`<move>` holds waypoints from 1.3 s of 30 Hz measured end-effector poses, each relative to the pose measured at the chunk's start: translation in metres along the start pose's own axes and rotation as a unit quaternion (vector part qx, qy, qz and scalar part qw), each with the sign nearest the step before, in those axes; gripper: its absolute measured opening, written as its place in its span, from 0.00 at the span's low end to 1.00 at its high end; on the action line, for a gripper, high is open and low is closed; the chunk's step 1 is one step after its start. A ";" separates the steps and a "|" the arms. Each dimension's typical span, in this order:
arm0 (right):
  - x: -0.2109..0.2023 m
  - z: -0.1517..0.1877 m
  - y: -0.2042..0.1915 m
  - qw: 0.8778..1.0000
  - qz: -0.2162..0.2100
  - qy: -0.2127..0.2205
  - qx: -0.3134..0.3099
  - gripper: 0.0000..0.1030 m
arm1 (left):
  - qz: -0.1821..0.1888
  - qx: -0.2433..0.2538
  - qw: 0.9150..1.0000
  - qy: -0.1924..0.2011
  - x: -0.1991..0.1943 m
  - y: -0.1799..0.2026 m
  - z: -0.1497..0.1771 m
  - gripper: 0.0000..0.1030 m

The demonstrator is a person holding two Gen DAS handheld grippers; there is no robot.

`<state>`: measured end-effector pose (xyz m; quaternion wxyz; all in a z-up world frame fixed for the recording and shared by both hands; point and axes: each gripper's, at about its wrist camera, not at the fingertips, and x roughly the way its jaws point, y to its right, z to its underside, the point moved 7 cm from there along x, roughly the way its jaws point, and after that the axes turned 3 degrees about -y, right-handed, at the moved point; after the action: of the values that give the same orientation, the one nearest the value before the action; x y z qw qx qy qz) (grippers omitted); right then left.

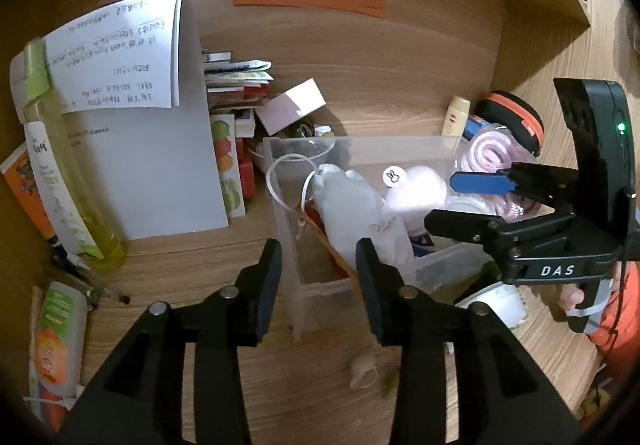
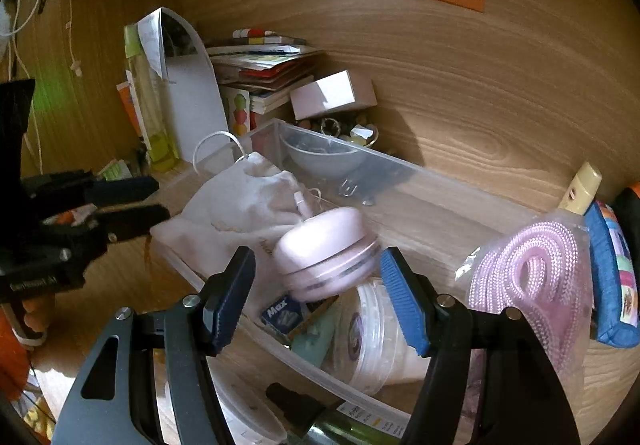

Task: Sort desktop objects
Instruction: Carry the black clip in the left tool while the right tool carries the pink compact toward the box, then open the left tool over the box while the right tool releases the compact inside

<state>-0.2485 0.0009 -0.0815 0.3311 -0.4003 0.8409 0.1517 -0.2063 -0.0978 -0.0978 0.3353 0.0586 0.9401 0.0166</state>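
Observation:
A clear plastic box (image 1: 400, 140) (image 2: 400, 162) stands on the wooden desk. Inside it lies a white drawstring pouch (image 1: 352, 205) (image 2: 232, 201), and a round pink case (image 1: 418, 191) (image 2: 326, 249) leans against the pouch. My left gripper (image 1: 318, 257) (image 2: 158, 197) is open at the box's near corner. Its tips sit just short of the pouch's end, and nothing is pressed between its pads. My right gripper (image 2: 317, 257) (image 1: 440, 201), with blue pads, is open over the box. The pink case sits at its fingertips, and the left pad stands clear of it.
A bagged pink cord (image 2: 532, 277), a blue pouch (image 2: 612, 277) and a white tub (image 2: 380, 333) crowd the box's right side. At the back are a grey bowl (image 2: 320, 157), a white carton (image 1: 292, 105) and stacked booklets (image 1: 236, 81). A yellow-green bottle (image 1: 68, 181) stands at the left.

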 end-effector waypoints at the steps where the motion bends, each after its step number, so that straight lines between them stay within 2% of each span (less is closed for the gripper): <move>1: 0.000 0.000 0.001 1.000 -0.002 0.000 0.002 0.60 | 0.001 0.000 1.000 0.000 0.000 0.000 0.000 0.37; 7: -0.006 -0.002 0.005 1.000 -0.002 0.001 0.011 0.60 | 0.002 -0.005 1.000 0.010 -0.005 -0.004 -0.001 0.37; 9: -0.011 -0.004 0.007 1.000 0.002 0.006 0.014 0.64 | -0.002 -0.008 1.000 0.013 -0.008 -0.005 0.000 0.38; 14: -0.035 -0.002 0.008 0.999 0.010 0.027 0.027 0.76 | -0.012 -0.012 1.000 0.013 -0.019 -0.006 0.006 0.49; 19: -0.056 0.010 0.011 0.998 0.029 0.036 0.034 0.78 | -0.021 -0.004 1.000 0.012 -0.031 -0.004 0.016 0.49; 23: -0.070 0.026 0.017 0.998 0.029 0.033 0.048 0.78 | -0.031 0.011 0.999 -0.002 -0.036 -0.001 0.028 0.49; 25: -0.076 0.034 0.016 0.998 0.027 0.031 0.042 0.78 | -0.034 0.013 0.999 -0.012 -0.037 -0.001 0.035 0.49; 28: -0.083 0.045 0.013 0.998 0.051 0.027 0.027 0.78 | -0.040 0.016 0.999 -0.028 -0.034 0.000 0.045 0.49; 33: -0.093 0.066 0.004 0.998 0.056 0.028 0.006 0.78 | -0.037 0.030 0.997 -0.060 -0.022 0.008 0.061 0.49; 39: -0.088 0.087 0.016 0.997 0.064 0.006 0.033 0.78 | -0.030 0.062 0.994 -0.082 -0.009 0.027 0.070 0.49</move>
<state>-0.1826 0.1064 -0.0858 0.3285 -0.3355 0.8714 0.1421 -0.1522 -0.0727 -0.1447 0.4077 0.0521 0.9099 -0.0563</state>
